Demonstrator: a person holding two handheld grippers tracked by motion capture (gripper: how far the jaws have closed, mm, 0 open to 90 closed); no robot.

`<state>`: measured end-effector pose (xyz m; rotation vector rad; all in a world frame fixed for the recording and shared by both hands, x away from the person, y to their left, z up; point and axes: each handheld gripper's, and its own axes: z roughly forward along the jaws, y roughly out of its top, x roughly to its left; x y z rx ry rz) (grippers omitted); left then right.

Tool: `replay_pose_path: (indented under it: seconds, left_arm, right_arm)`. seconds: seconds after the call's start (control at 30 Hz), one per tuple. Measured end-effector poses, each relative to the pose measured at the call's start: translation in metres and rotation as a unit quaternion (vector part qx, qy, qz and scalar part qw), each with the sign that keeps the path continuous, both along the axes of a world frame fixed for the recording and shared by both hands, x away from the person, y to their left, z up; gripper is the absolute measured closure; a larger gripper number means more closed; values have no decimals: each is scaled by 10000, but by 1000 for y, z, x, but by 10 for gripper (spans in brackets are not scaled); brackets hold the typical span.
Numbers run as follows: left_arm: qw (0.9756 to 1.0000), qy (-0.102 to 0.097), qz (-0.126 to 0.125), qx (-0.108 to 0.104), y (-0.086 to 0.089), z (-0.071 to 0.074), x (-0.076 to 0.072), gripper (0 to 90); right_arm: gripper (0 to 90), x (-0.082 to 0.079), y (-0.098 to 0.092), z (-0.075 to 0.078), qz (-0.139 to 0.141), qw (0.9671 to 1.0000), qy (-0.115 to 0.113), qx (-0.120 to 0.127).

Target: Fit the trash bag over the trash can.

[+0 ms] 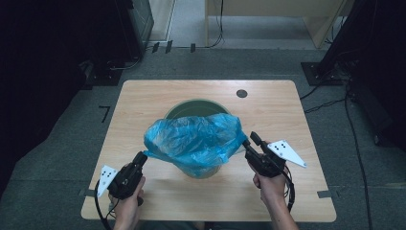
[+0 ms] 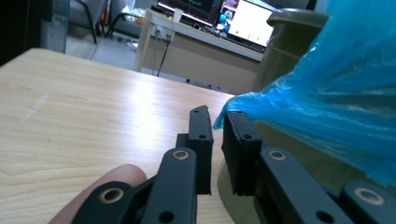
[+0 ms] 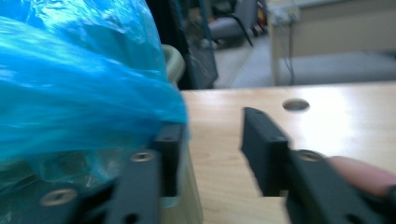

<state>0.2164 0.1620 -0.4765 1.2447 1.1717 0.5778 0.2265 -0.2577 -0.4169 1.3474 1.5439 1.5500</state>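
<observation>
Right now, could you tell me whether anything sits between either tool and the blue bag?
Nothing visible does. The left tool has the blue bag's corner right at its slightly parted jaws, and the right tool, jaws open, has the bag's edge against one jaw. The green bin stands beneath the bag.

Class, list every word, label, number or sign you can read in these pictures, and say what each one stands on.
"7": a dark mark shaped like this digit on the grey floor, left of the table.
Monitor screens in the left gripper view: lit, but their text is too small and blurred to read.
Blue bag, green bin: no print visible.
</observation>
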Motion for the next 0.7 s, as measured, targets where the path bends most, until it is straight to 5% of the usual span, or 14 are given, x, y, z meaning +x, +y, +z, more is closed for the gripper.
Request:
replay_pose_path:
  seconds: [0.17, 0.3, 0.43, 0.6, 0.7]
  left_arm:
    - [10000, 64, 33, 53, -4, 5, 7, 724]
    - [9999, -1, -67, -90, -9, 12, 9, 651]
    - [9993, 181, -320, 27, -14, 11, 13, 499]
    - [9976, 307, -448, 423, -13, -2, 12, 356]
    - [9935, 166, -665, 909, -9, -6, 8, 298]
  right_arm:
    - [444, -9, -6, 5, 144, 9980, -590, -179]
    - [648, -15, -6, 4, 118, 9954, -937, -178]
    - [838, -13, -3, 5, 26, 9969, -736, -261]
    - [850, -9, 3, -1, -242, 9980, -439, -373]
    - [850, -8, 4, 0, -396, 9980, -389, -291]
